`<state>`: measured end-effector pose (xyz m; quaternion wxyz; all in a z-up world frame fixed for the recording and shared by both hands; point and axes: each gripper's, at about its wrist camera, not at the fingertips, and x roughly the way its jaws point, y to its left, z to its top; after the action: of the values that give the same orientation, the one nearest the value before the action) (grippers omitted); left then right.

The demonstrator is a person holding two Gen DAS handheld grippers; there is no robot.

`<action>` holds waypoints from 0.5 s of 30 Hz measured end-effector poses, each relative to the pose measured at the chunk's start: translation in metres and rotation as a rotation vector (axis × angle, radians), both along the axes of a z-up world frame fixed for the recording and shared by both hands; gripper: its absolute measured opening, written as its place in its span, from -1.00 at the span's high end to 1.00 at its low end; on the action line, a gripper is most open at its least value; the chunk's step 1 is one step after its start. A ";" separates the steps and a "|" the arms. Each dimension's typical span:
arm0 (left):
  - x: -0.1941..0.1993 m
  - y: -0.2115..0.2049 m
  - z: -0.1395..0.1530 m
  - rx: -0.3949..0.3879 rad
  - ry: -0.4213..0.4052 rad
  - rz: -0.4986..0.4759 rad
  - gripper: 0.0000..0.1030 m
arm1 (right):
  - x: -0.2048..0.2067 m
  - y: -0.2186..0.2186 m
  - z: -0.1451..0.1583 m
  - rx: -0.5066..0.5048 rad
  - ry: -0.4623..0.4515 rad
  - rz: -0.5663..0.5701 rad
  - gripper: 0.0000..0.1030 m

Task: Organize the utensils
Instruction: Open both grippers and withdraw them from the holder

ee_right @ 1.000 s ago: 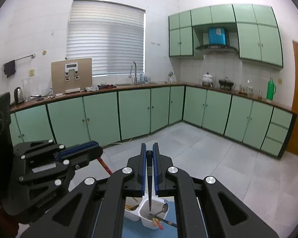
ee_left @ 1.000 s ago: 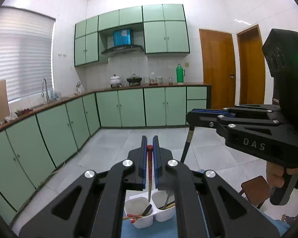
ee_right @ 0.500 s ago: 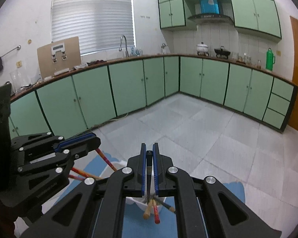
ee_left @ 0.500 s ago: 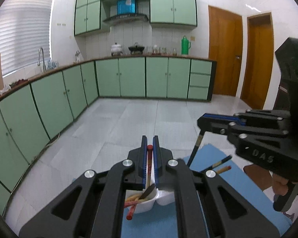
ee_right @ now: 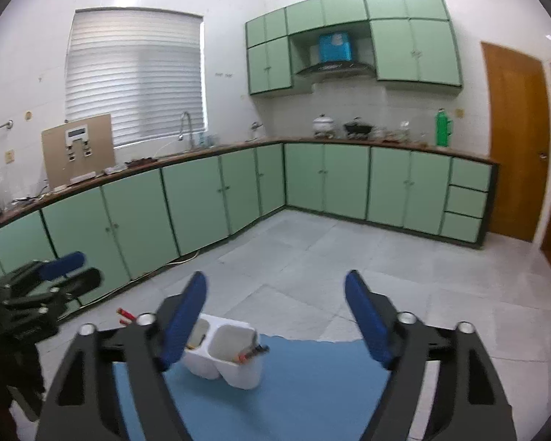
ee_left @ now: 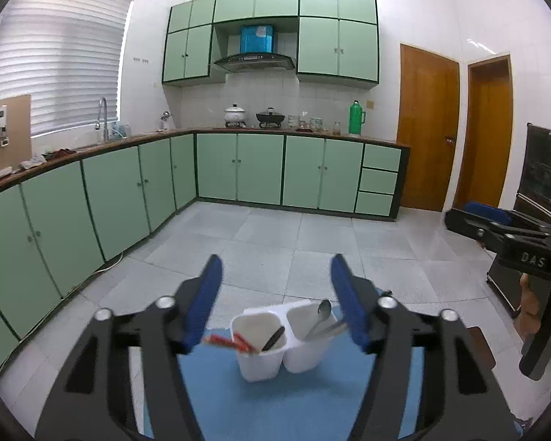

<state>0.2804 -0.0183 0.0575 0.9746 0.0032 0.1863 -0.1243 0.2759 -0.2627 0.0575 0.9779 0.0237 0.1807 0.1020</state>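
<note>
Green-cabinet kitchen; on a blue mat stands a white two-cup holder with chopsticks and a spoon inside. Left gripper and right gripper, jaws just opened, grasp nothing. Chopsticks leaning over the rim could slip out or tip the light holder if bumped.

A green flask is standing on the worktop, right of two pots; wooden doors further right.

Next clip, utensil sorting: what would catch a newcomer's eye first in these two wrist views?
The white two-cup holder on the blue mat, with red chopsticks and a dark utensil in one cup and a spoon in the other. Framing it, the left gripper has just been opening, nothing between its blue pads; the right gripper likewise. Behind runs a wall of green cabinets.
</note>
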 end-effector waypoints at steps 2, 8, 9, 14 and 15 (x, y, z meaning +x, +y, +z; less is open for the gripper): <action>-0.019 0.001 -0.001 -0.005 -0.002 0.009 -0.45 | -0.020 -0.005 -0.003 0.004 -0.005 -0.024 -0.74; -0.074 -0.001 -0.020 -0.013 0.019 0.025 -0.67 | -0.072 -0.009 -0.021 0.002 0.002 -0.044 -0.88; -0.083 -0.001 -0.024 -0.014 0.025 0.026 -0.71 | -0.076 -0.006 -0.024 0.000 0.007 -0.040 -0.88; -0.112 0.003 -0.032 -0.004 0.047 0.065 -0.82 | -0.106 0.005 -0.037 -0.008 0.040 -0.010 -0.88; -0.117 0.002 -0.033 -0.003 0.049 0.070 -0.82 | -0.111 0.008 -0.039 -0.005 0.048 -0.005 -0.88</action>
<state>0.1639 -0.0160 0.0247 0.9735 -0.0078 0.2098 -0.0907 0.1651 -0.2551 0.0184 0.9736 0.0242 0.2045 0.0984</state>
